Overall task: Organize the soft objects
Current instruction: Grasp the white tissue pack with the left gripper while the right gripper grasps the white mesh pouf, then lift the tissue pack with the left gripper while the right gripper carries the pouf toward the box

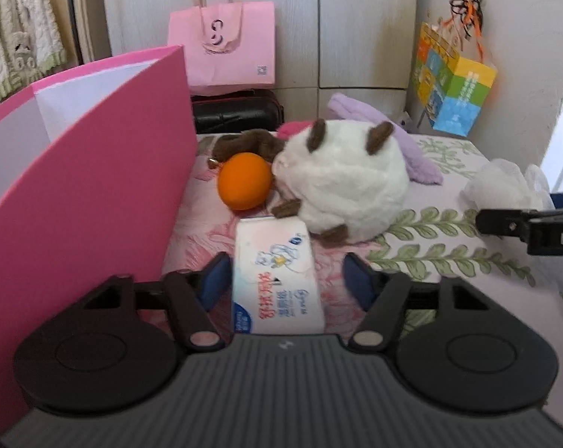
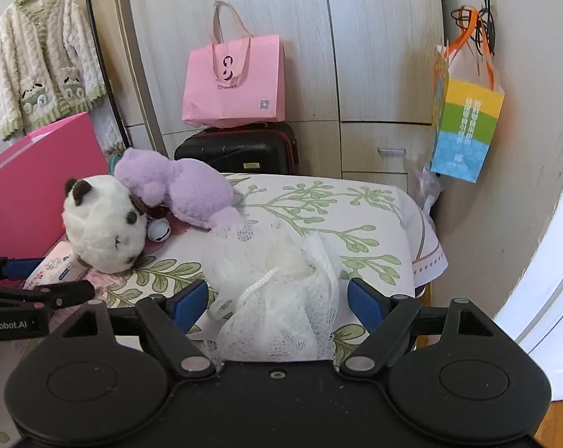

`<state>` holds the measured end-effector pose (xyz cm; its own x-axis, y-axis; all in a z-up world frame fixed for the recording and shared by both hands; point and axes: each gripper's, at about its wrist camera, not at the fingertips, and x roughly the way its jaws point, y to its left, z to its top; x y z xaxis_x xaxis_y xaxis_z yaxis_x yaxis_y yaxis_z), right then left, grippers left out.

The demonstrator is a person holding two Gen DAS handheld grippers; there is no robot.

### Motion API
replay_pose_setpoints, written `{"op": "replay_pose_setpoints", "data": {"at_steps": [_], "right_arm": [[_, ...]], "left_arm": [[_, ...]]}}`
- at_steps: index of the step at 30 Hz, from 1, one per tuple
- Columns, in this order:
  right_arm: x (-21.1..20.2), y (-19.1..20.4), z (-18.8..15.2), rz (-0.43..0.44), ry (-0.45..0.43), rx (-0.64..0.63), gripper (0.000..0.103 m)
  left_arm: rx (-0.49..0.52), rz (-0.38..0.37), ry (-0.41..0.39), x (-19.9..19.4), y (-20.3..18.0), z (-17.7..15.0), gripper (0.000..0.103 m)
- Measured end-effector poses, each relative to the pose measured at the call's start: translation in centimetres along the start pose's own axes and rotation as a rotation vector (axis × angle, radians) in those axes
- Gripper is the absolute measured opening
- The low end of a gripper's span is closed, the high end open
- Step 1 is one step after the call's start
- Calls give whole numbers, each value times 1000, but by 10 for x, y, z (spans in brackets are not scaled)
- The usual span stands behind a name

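Note:
My left gripper point(image 1: 287, 280) is open around a white tissue pack point(image 1: 277, 280) lying on the bed; its left pad is at the pack's edge and the right pad stands clear of it. Just beyond lie an orange ball point(image 1: 244, 181), a brown plush point(image 1: 251, 145) and a round white plush with brown ears point(image 1: 341, 183). Behind the white plush point(image 2: 102, 224) lies a purple plush point(image 2: 180, 190). My right gripper point(image 2: 277, 302) is open with a white mesh bath pouf point(image 2: 281, 291) between its pads, neither pressing on it. A tall pink box point(image 1: 94, 186) stands at the left.
The floral bed cover point(image 2: 356, 224) ends at the right and far side. Beyond it a black suitcase point(image 2: 240, 149) carries a pink paper bag point(image 2: 232, 82) against the wardrobe. A colourful bag point(image 2: 464, 130) hangs on the right wall, and a cardigan point(image 2: 42, 63) hangs at the left.

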<state>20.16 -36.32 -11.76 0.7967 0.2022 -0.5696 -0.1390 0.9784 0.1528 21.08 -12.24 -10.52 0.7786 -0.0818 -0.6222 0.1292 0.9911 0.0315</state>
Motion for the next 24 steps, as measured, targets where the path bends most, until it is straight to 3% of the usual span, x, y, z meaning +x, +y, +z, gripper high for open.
{"op": "replay_pose_setpoints", "data": {"at_steps": [1,3,5,8,24], "right_arm": [[0,0,0,-3,-1,0,84],[-1,2,-1,-14,-4,-7,73],[-2,6,-3,-34,-6,-38,53],[-3,14,-6,-55,-11,-88,40],[-34,37,-24,-38,-1,-63,36]], "left_arm": [[-4,2,-5,0,1,0,48],[-3,10,-15,0,3,-1,41],[-5,8,-23,0,4,-2,40],[-2,0,-35,-1,4,-3,40],[-2,-60,-41,-29,6,-13,39]]}}
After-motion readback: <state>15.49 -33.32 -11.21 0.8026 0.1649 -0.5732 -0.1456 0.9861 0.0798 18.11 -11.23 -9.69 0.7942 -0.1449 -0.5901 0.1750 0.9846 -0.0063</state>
